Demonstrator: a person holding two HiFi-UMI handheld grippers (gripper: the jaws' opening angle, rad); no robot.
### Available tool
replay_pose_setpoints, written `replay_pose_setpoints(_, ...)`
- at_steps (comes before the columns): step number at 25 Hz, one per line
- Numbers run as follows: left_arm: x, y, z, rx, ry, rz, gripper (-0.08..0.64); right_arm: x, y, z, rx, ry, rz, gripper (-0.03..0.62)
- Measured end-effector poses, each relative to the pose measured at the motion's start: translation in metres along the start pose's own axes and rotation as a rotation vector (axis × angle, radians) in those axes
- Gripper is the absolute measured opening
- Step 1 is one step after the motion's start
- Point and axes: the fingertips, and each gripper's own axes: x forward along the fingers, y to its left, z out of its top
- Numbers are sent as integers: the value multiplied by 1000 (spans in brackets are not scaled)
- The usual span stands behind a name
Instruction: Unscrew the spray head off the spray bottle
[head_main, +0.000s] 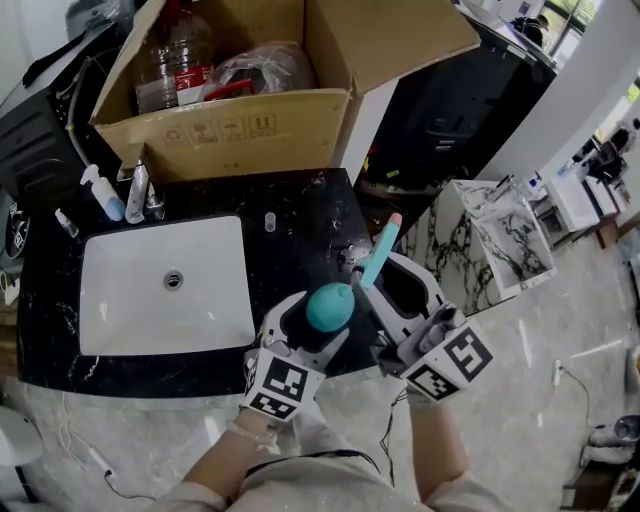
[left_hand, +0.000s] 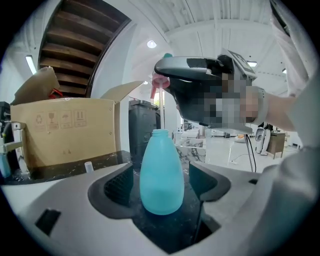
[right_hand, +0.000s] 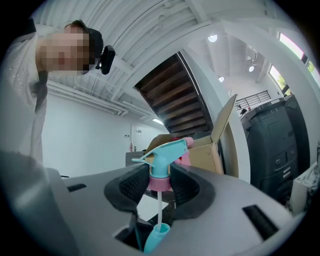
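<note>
A teal spray bottle (head_main: 330, 303) (left_hand: 161, 172) stands upright over the front of the black counter, its neck open at the top. My left gripper (head_main: 325, 318) (left_hand: 161, 186) is shut on its wide body, one pad at each side. Just above and to the right, my right gripper (head_main: 366, 282) (right_hand: 160, 184) is shut on the pink collar of the teal spray head (head_main: 380, 252) (right_hand: 163, 154), which is off the bottle. Its pale dip tube (right_hand: 159, 207) hangs down as far as the bottle's mouth (right_hand: 159, 235).
An open cardboard box (head_main: 240, 125) with plastic bottles fills the back of the black marble counter (head_main: 300, 205). A white sink (head_main: 120, 300) lies to the left, with small bottles (head_main: 105, 195) behind it and a vial (head_main: 269, 221) beside it. A marble side table (head_main: 500, 235) stands at the right.
</note>
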Motion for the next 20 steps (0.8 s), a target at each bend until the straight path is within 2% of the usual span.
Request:
replay_pose_setpoints(11, -30, 3, 22, 34, -58, 15, 324, 1, 17, 38, -93, -45, -20, 137)
replay_pose_setpoints(13, -38, 4, 26, 43, -75, 28, 261, 0, 19, 43, -108, -52, -25, 137)
replay_pose_setpoints(17, -53, 9, 36, 57, -116, 70, 71, -3, 23, 57, -129, -74, -35, 136)
replay_pose_setpoints(20, -61, 14, 39, 53, -128, 86, 9, -5, 26, 66, -143, -86, -42, 136)
